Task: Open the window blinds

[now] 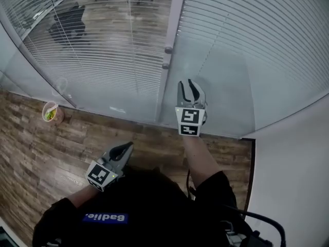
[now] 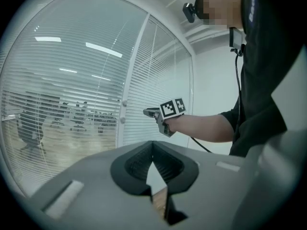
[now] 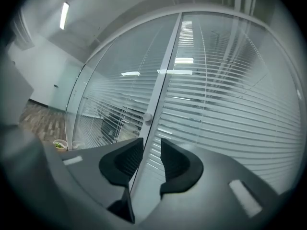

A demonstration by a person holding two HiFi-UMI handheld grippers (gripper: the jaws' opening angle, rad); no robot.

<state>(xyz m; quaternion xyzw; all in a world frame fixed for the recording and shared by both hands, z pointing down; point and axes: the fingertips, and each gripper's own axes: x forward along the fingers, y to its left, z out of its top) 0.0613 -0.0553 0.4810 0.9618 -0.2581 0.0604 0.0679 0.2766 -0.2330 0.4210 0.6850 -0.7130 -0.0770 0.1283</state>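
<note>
White slatted blinds hang behind a glass wall. The left panel lets the room behind show through. The right panel looks whitish and opaque. Between them runs a white frame post with two small knobs; one knob shows in the right gripper view. My right gripper is held out level at the glass just right of the post, below the knobs, jaws open and empty. My left gripper hangs low by my body, shut and empty.
A small cup with something green in it stands on the wood floor by the glass at the left. A white wall closes the right side. Office chairs stand behind the glass.
</note>
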